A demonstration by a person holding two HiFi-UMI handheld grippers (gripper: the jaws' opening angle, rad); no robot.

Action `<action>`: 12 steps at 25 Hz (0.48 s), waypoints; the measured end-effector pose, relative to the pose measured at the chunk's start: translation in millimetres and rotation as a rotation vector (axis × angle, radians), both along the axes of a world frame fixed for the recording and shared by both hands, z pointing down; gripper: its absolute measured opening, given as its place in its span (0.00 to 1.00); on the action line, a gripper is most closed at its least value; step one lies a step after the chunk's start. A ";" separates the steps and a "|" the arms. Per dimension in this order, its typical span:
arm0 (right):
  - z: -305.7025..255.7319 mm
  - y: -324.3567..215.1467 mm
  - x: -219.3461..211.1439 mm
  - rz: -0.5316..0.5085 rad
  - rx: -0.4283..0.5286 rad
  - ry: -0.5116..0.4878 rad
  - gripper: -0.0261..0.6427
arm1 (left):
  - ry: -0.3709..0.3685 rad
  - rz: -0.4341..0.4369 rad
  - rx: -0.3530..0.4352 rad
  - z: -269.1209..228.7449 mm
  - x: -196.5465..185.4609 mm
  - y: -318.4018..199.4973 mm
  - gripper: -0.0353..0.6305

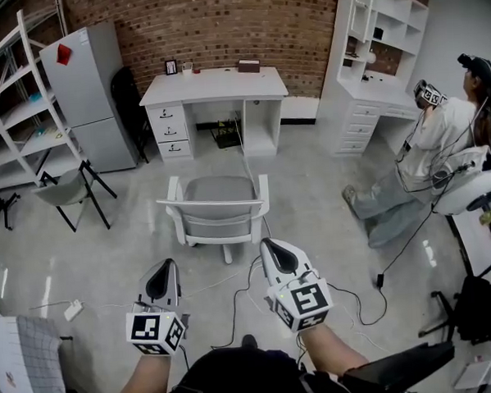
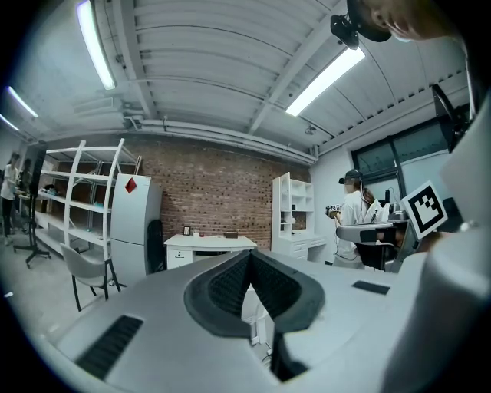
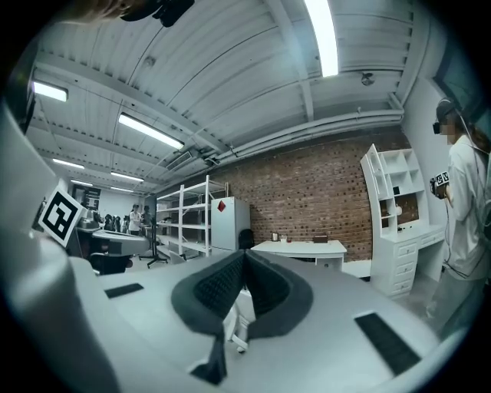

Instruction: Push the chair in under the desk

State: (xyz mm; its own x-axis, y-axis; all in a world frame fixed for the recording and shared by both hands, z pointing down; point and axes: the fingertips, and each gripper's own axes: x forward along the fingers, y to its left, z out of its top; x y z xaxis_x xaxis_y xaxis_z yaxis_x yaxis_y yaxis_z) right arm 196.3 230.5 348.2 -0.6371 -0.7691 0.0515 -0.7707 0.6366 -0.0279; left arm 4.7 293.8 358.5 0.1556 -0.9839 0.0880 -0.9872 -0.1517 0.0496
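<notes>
Left gripper [image 1: 161,276]: jaws clenched together, empty, level, close behind the chair's back, short of contact.

Chair [image 1: 218,205]: grey seat, white frame, on open floor, well apart from the white desk [image 1: 213,86], back toward the person (already lined up with the kneehole).

Right gripper [image 1: 275,254]: clenched, empty, near the backrest's right end; contact unclear.

Progress: none yet, the whole push remains.

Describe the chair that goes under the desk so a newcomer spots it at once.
Find the brick wall; the white desk stands against it. On the open floor before it is the chair: white frame with armrests and a grey seat, unlike the armless grey chair on dark splayed legs by the shelving at left.
</notes>
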 end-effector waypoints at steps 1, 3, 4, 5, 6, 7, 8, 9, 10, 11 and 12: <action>1.4 -2.9 1.3 -0.002 -0.002 0.000 0.05 | 0.000 -0.004 0.000 0.1 0.4 -3.0 0.06; 2.5 -7.9 3.8 -0.006 -0.005 -0.003 0.05 | 0.000 -0.011 0.001 0.2 1.2 -7.9 0.06; 2.6 -10.0 5.0 -0.009 -0.005 -0.005 0.05 | -0.002 -0.014 0.001 0.5 1.9 -10.1 0.06; 2.7 -12.2 6.5 -0.013 -0.004 -0.005 0.05 | -0.004 -0.017 0.001 0.8 3.0 -12.4 0.06; 2.9 -14.8 8.3 -0.017 -0.002 -0.005 0.05 | -0.007 -0.020 0.002 0.7 4.2 -14.9 0.06; 3.1 -17.9 10.0 -0.020 -0.001 -0.004 0.05 | -0.010 -0.023 0.004 0.3 5.5 -17.6 0.06; 3.2 -21.1 11.2 -0.024 -0.001 -0.002 0.05 | -0.015 -0.027 0.006 -0.5 6.3 -20.3 0.06; 3.1 -23.9 11.9 -0.028 -0.001 -0.001 0.05 | -0.020 -0.032 0.008 -1.5 6.6 -22.7 0.06; 2.9 -25.7 12.0 -0.034 0.000 -0.001 0.05 | -0.024 -0.037 0.009 -2.5 6.3 -24.2 0.06; 2.8 -26.5 12.0 -0.039 0.001 0.000 0.05 | -0.026 -0.041 0.009 -3.4 5.7 -24.8 0.06; 3.2 -27.0 12.0 -0.044 0.001 0.000 0.05 | -0.024 -0.045 0.008 -4.2 5.1 -24.8 0.06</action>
State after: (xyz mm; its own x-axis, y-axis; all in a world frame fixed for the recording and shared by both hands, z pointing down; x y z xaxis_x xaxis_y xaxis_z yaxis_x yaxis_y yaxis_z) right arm 208.3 203.6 351.4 -0.6704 -0.7403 0.0514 -0.7419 0.6700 -0.0273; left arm 9.8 268.9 354.4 0.1089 -0.9906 0.0832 -0.9939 -0.1072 0.0245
